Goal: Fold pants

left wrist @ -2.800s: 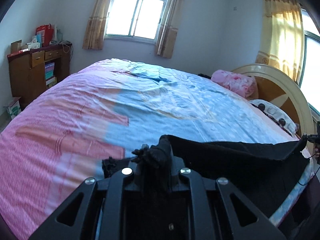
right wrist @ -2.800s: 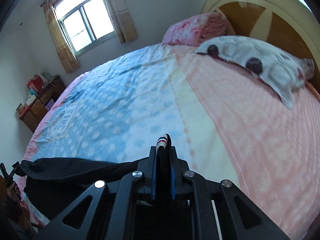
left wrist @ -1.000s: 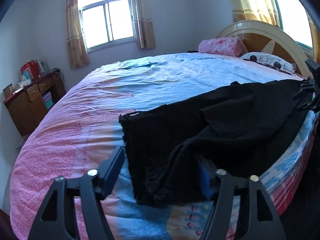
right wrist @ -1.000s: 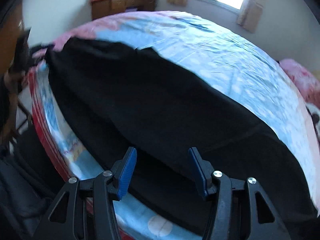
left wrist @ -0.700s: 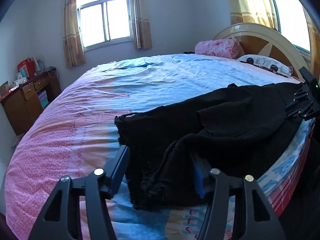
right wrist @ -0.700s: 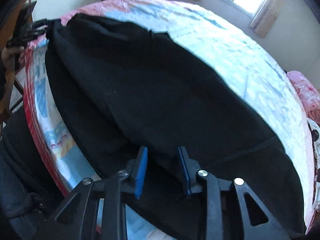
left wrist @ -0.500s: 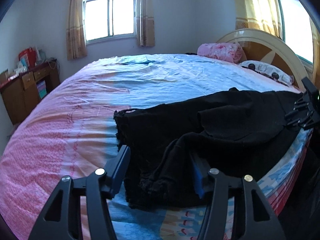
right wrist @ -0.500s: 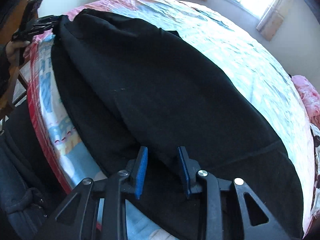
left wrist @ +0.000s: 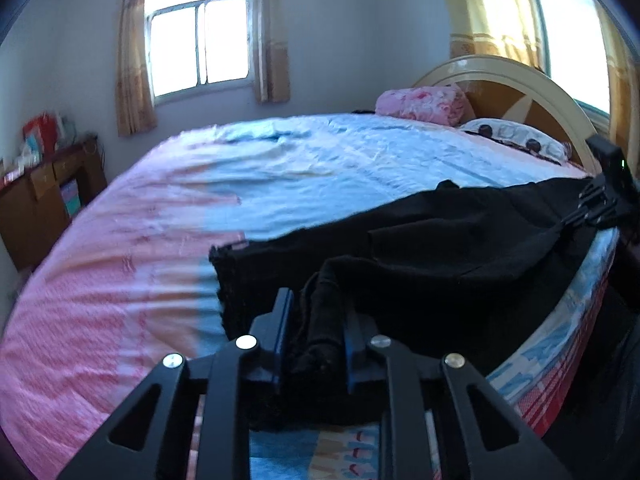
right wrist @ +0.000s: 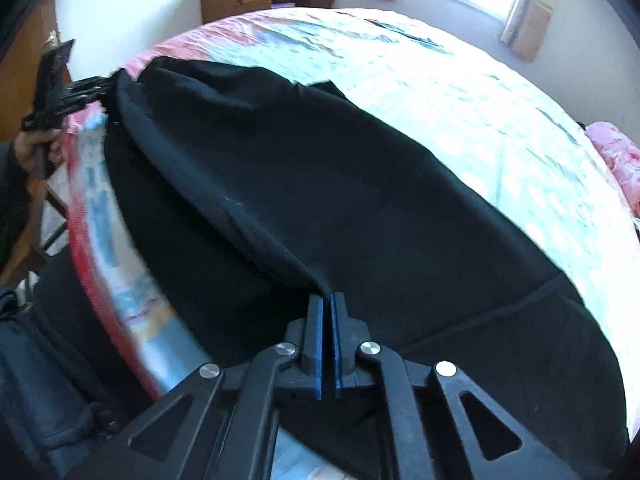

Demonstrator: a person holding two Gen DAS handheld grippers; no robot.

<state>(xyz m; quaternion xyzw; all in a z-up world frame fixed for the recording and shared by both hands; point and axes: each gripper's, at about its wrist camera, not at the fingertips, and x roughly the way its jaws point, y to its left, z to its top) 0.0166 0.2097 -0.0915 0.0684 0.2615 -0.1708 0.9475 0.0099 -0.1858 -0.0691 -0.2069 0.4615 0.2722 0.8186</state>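
Observation:
Black pants (left wrist: pixel 460 236) lie along the near edge of the bed, one leg folded over the other. My left gripper (left wrist: pixel 316 320) is shut on a bunched cuff end of the pants. My right gripper (right wrist: pixel 327 312) is shut on a raised fold of the pants (right wrist: pixel 300 184) near the waist end. The right gripper also shows at the far right of the left wrist view (left wrist: pixel 600 208). The left gripper shows at the far left of the right wrist view (right wrist: pixel 60 100), with fabric stretched between the two.
The bed sheet (left wrist: pixel 280 168) is pink and blue. A pink pillow (left wrist: pixel 420 104) and a spotted pillow (left wrist: pixel 516 140) lie by the headboard (left wrist: pixel 520 92). A wooden desk (left wrist: pixel 44 200) stands left of the bed. The bed's striped side edge (right wrist: pixel 96 216) is close by.
Both grippers have closed on the pants: the left from wide open onto the cuff end, the right from partly open onto a fold, which now lifts into a ridge.

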